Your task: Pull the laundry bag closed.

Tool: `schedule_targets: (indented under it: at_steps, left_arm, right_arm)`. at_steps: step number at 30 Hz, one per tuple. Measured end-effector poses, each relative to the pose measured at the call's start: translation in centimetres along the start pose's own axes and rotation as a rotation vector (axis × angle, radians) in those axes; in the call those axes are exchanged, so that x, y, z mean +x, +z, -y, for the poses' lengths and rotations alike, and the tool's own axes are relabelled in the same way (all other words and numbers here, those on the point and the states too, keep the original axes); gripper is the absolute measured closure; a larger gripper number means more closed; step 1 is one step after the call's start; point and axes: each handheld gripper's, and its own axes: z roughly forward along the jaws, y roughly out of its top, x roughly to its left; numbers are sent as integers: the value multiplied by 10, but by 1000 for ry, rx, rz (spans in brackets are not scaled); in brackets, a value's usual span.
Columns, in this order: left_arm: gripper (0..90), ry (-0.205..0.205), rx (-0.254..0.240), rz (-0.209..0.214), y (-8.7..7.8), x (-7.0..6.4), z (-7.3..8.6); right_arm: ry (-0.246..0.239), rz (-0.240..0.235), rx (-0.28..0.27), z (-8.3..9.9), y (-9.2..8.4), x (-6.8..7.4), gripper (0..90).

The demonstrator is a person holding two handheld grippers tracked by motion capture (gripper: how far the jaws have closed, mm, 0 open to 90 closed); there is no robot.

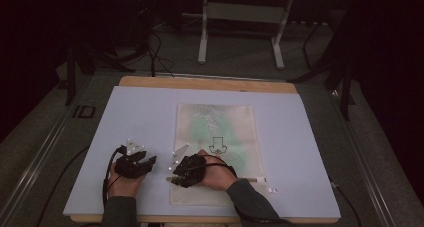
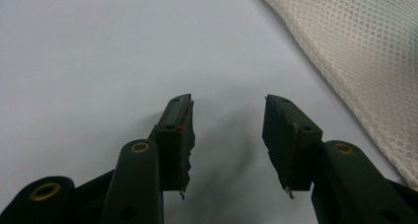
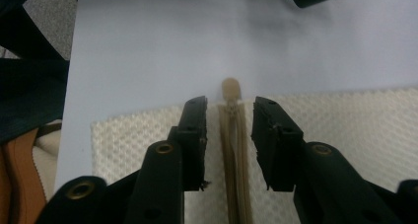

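Mesh zip bag (image 1: 215, 147), flat on the white table sheet (image 1: 125, 122), zipper (image 3: 231, 150) along its near edge. Judged light, limp, snag-prone; best held at the zipper pull (image 3: 230, 89). Right gripper (image 3: 229, 113): jaws partly closed, straddling zipper w/o pinching. Left gripper (image 2: 227, 118): jaws apart, nothing held, just beside bag's edge.

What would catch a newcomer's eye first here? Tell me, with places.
The cream mesh bag lying flat mid-table on the pale blue board, something green showing through it. At its near edge, the right hand-held gripper has its jaws on either side of the tan zipper, not yet pressing it. The left hand-held gripper stands open over bare board beside the bag.
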Motion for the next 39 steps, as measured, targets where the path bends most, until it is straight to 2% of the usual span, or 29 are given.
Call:
schedule_targets:
  at_steps: [11, 19, 24, 26, 34, 39]
  left_arm:
    - [542, -3, -1, 1, 0, 0, 0]
    - [540, -1, -1, -1, 0, 1, 0]
    - [540, 1, 0, -1, 0, 0, 0]
    - [540, -1, -1, -1, 0, 0, 0]
    - [540, -1, -1, -2, 0, 0, 0]
    - [540, 0, 0, -2, 0, 0, 0]
  right_arm:
    - [-5, 5, 30, -16, 16, 0, 739]
    - [-22, 44, 65, -22, 28, 0, 794]
    - [-16, 44, 61, -22, 28, -1, 805]
    - [-4, 61, 56, -23, 30, -3, 808]
    - [16, 32, 22, -19, 29, -5, 810]
    - [24, 33, 7, -19, 27, -4, 810]
